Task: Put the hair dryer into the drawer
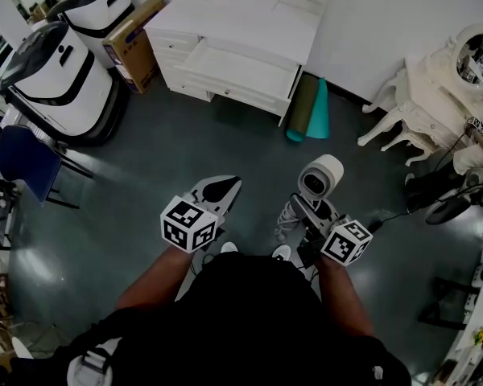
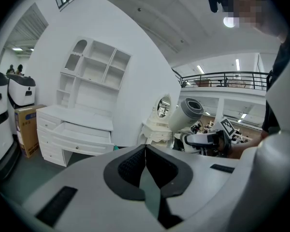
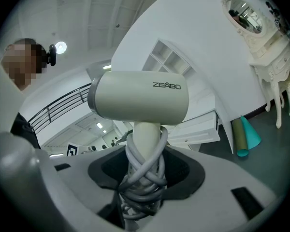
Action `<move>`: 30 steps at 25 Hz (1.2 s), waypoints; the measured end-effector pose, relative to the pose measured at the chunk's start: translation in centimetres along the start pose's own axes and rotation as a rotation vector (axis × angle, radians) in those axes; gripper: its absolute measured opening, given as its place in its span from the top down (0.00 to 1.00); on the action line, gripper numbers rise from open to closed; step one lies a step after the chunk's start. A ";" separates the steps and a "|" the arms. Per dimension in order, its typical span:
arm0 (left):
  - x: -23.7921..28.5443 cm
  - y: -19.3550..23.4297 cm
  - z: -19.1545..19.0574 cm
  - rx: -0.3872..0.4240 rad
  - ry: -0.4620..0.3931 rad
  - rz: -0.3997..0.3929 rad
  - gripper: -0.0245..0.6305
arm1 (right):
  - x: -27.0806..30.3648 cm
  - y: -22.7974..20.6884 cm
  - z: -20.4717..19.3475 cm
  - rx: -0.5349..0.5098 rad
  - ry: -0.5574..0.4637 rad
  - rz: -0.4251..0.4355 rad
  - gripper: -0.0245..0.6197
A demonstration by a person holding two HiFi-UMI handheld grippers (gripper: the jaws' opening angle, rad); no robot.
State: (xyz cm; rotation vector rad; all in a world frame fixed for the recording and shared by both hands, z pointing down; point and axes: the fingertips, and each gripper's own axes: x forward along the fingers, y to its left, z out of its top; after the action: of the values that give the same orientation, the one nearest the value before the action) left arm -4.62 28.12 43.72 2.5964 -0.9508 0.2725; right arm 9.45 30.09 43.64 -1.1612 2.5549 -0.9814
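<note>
A pale grey hair dryer (image 3: 140,100) stands upright in my right gripper (image 3: 142,178), which is shut on its handle with the grey cord wound round it. In the head view the hair dryer (image 1: 320,177) is at centre right, held above the dark floor, and my left gripper (image 1: 213,195) is beside it at its left. My left gripper (image 2: 146,166) is shut with nothing in it. A white dresser (image 1: 241,43) stands ahead by the wall with a wide drawer (image 1: 240,72) pulled out; this drawer (image 2: 82,132) also shows in the left gripper view.
Two white-and-black machines (image 1: 60,79) and a cardboard box (image 1: 133,43) stand at the left. A blue chair (image 1: 24,163) is nearer on the left. Rolled green and teal mats (image 1: 310,109) lean by the dresser's right side. An ornate white table with a mirror (image 1: 447,79) stands at the right.
</note>
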 end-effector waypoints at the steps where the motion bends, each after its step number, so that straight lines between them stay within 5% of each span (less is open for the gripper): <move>1: -0.2 0.2 0.0 -0.001 -0.001 0.000 0.95 | 0.2 0.2 -0.2 -0.001 0.002 -0.004 0.63; 18: -3.4 3.9 -2.5 -0.042 0.036 0.007 0.95 | 3.7 2.4 -2.6 0.006 0.030 -0.006 0.63; 30: 1.3 7.4 -2.0 -0.078 0.066 0.067 0.95 | 7.5 -3.3 0.8 0.036 0.058 0.018 0.63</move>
State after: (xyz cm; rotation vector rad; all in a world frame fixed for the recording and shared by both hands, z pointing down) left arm -8.57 22.98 47.94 2.4729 -1.0063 0.3305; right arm 6.62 22.71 45.97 -1.1136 2.5768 -1.0675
